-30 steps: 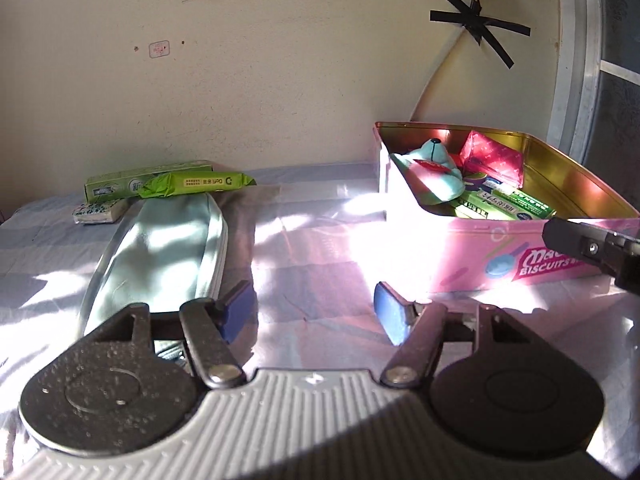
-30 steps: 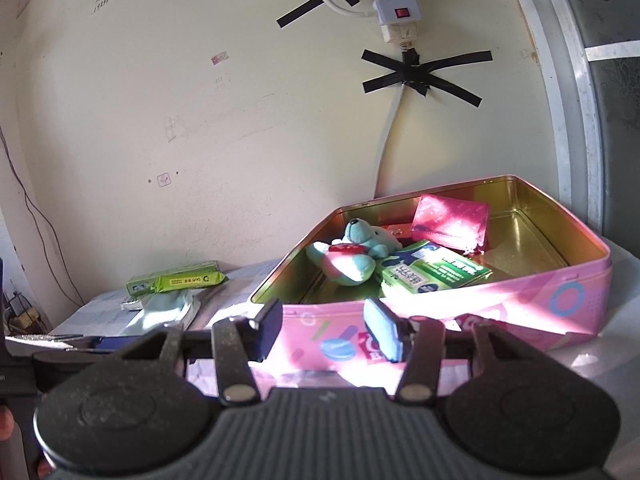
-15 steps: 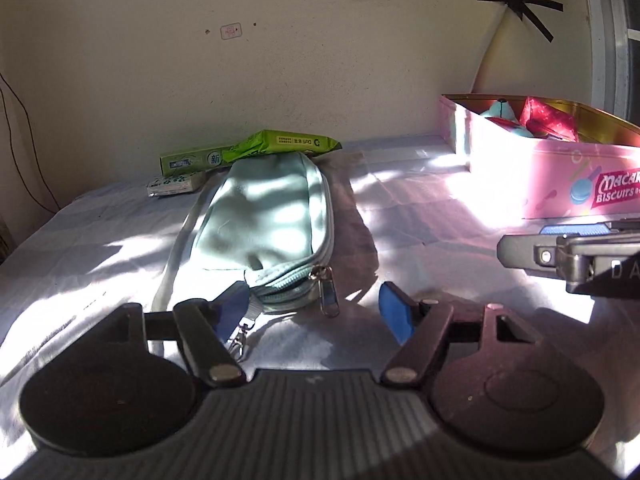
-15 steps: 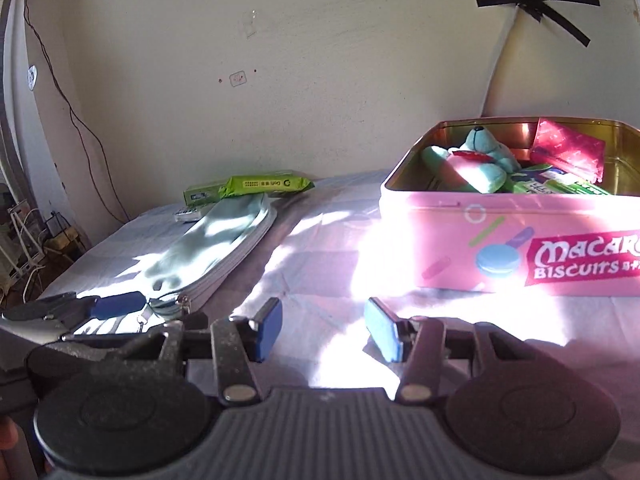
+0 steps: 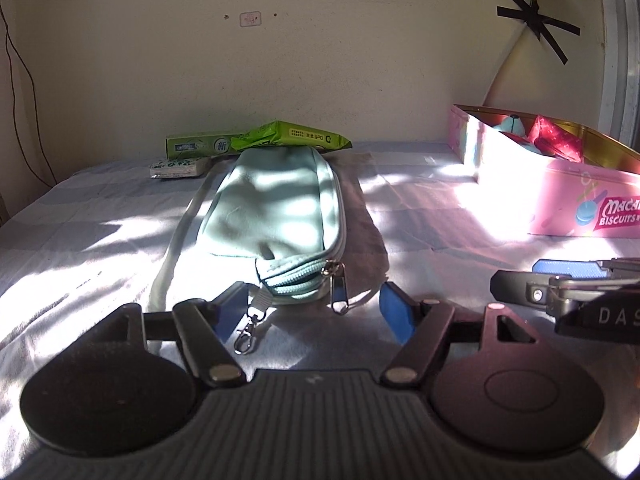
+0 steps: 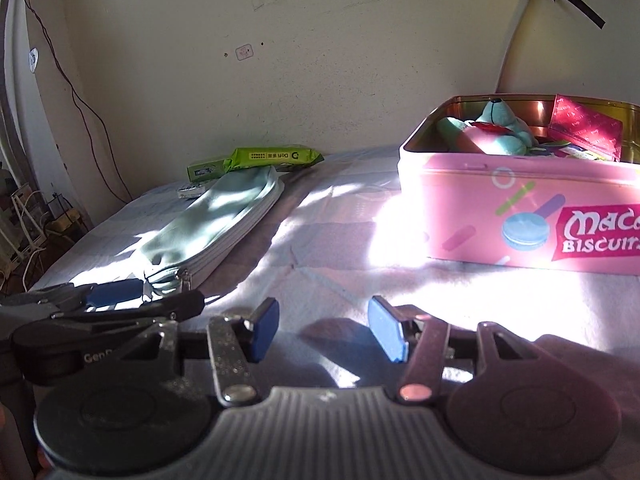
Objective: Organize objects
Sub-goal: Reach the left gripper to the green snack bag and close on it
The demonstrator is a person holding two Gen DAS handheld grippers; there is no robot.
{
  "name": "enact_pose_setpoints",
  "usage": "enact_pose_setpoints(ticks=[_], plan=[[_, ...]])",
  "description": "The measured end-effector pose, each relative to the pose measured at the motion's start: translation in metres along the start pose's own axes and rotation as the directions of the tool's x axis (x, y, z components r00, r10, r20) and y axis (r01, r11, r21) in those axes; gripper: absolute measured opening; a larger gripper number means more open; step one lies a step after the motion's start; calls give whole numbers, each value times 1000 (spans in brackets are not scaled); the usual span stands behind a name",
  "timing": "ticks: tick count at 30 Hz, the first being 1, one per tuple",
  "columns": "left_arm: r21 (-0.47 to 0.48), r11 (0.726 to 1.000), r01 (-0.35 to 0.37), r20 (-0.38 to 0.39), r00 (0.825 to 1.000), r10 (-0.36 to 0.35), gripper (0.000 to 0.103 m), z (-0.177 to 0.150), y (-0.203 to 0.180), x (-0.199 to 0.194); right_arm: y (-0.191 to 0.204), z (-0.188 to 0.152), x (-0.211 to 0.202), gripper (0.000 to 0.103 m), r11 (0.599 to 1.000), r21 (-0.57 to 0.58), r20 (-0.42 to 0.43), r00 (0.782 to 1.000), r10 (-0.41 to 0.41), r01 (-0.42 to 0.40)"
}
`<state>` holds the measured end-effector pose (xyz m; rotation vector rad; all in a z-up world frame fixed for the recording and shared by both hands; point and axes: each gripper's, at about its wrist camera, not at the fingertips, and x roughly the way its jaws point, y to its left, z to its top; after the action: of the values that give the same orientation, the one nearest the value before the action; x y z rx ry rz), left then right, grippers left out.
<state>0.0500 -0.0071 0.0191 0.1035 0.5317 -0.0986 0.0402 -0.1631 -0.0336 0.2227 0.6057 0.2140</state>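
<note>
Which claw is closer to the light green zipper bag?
Left. The left claw sits right at the bag's zipper end, open around its clip. The right claw is off to the bag's right, over bare cloth, opening with nothing between its pads.

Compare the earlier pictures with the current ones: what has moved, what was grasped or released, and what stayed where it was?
Both grippers swung away from the pink biscuit tin and came down low towards the zip end of the mint-green pouch. The left gripper now frames that end, jaws open; the right gripper is opening over bare cloth. Nothing was grasped or released. Pouch, tin contents and green packets stayed put.
</note>
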Motion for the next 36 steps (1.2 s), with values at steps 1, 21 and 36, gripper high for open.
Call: enact_pose_setpoints(ticks=[1,21,36], plan=[[-1,1000,-1,2,1000,1,74,0,0,0,0,0,0,51,1000,0,0,1000,0,0],[-37,999,-1,79,997,4,75,-3,4,-14,-2,0,-1,55,999,12,18,999,30,-30],[-289,901,324,-79,930,-360,75,122,113,47,43,63,35,57,973,-140,75,978,194,-182]])
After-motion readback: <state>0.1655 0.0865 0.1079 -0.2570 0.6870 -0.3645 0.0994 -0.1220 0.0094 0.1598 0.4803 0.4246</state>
